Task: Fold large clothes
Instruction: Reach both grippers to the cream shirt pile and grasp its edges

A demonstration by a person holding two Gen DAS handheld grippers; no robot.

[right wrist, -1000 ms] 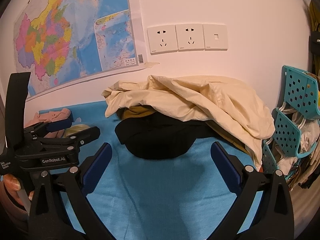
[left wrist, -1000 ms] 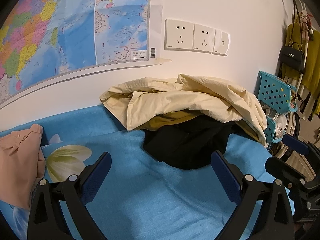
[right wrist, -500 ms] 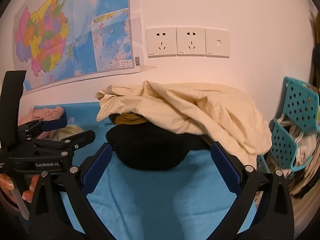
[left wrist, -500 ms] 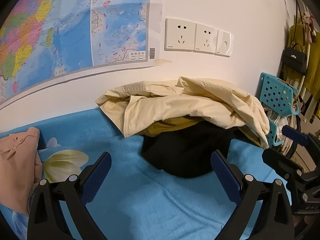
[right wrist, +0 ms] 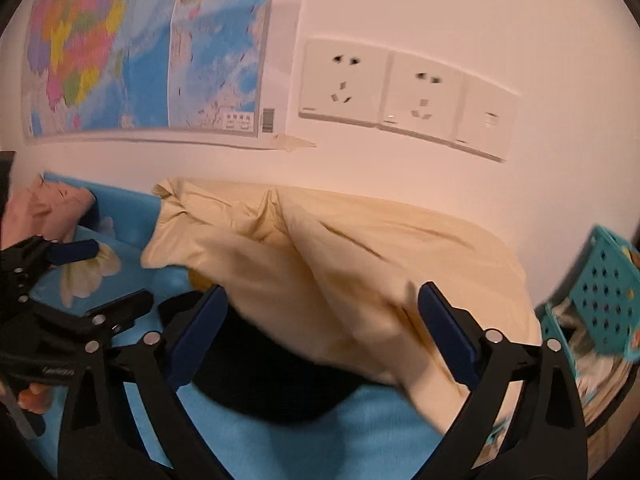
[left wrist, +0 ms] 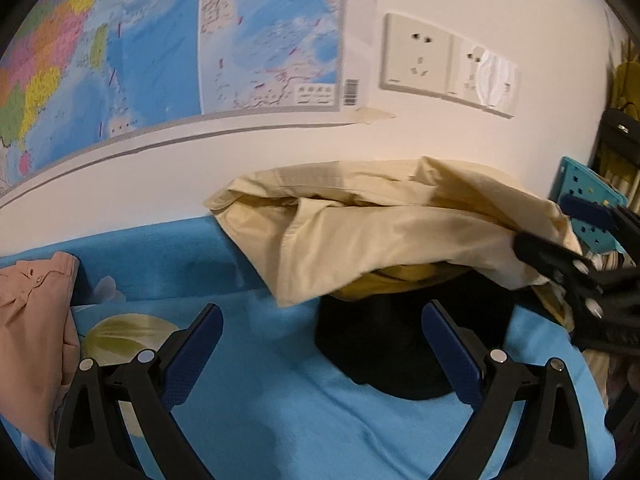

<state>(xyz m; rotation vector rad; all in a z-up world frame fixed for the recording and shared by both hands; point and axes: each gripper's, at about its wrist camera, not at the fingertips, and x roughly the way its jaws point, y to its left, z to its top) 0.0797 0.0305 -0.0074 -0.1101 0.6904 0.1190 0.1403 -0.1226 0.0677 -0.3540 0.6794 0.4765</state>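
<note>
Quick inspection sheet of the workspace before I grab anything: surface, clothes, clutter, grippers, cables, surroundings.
Surface: blue bedsheet with flower print, against the wall.
Job's things: cream garment heaped on top of a mustard garment and a black garment; pink garment lies apart at the left.
Clutter: nothing seen on the sheet.
Grippers: left gripper open, nothing between its jaws; right gripper open, its jaws just closing slightly, around the cream fabric's edge, not pressing.
Cables: nothing seen.
Surroundings: wall map, wall sockets, teal perforated basket at the right.
</note>
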